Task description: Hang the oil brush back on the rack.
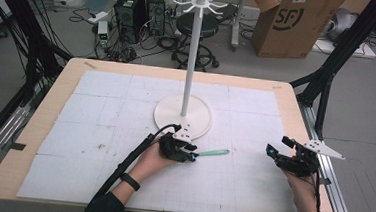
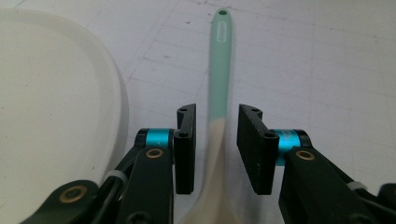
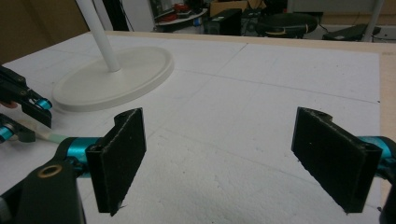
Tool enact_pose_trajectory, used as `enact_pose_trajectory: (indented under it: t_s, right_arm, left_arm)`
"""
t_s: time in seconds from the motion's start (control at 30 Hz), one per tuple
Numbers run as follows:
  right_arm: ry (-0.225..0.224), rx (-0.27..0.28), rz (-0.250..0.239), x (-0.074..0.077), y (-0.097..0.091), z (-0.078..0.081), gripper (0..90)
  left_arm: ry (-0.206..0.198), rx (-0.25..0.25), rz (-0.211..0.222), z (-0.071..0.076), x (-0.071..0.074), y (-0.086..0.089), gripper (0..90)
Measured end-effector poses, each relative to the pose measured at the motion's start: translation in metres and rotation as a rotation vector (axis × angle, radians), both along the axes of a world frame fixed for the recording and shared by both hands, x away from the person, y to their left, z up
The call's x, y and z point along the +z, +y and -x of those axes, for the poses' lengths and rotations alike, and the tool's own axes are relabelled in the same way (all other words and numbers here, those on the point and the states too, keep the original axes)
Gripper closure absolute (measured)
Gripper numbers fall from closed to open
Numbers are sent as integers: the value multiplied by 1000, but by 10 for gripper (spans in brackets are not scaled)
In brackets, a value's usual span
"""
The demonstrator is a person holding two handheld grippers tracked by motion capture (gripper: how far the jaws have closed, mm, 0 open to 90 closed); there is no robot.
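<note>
A spatula (image 1: pixel 213 152) with a mint-green handle and a cream head lies flat on the white gridded mat, just in front of the round base of a white stand (image 1: pixel 182 116). My left gripper (image 1: pixel 192 156) is low over its head end. In the left gripper view the jaws (image 2: pixel 217 112) stand on either side of the spatula (image 2: pixel 219 70), where green meets cream, with a narrow gap on each side, so it is open. My right gripper (image 1: pixel 278 146) rests near the table's right edge. Its jaws (image 3: pixel 219 140) are wide open with only mat between them.
The stand's thin pole (image 1: pixel 192 61) rises to a ring of hooks (image 1: pixel 202 1). Its base (image 2: pixel 56 93) lies close to the left of my left gripper. Beyond the table's far edge are a stool (image 1: pixel 196 24), computer towers (image 1: pixel 132 12) and a cardboard box (image 1: pixel 292 23).
</note>
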State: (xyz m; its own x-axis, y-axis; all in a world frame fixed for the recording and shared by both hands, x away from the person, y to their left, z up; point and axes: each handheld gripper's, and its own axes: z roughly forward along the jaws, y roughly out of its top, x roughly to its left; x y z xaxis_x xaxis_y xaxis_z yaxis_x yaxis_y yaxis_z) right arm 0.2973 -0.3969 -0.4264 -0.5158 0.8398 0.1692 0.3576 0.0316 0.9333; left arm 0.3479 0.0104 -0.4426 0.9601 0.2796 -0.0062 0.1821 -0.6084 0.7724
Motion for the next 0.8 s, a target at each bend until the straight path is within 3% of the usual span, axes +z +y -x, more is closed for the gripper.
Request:
enact_pose_trajectory:
  t_s: [0.3,0.43,0.8]
  right_arm:
    - [1,0,7,0,0,0,172]
    - [0,-1,6,0,0,0,172]
    - [1,-2,-2,1,-1,1,173]
  left_arm:
    - [21,13,-4,-3,-3,0,738]
    - [13,5,-12,-1,-3,-1,801]
    - [-11,14,-28,4,-1,-4,823]
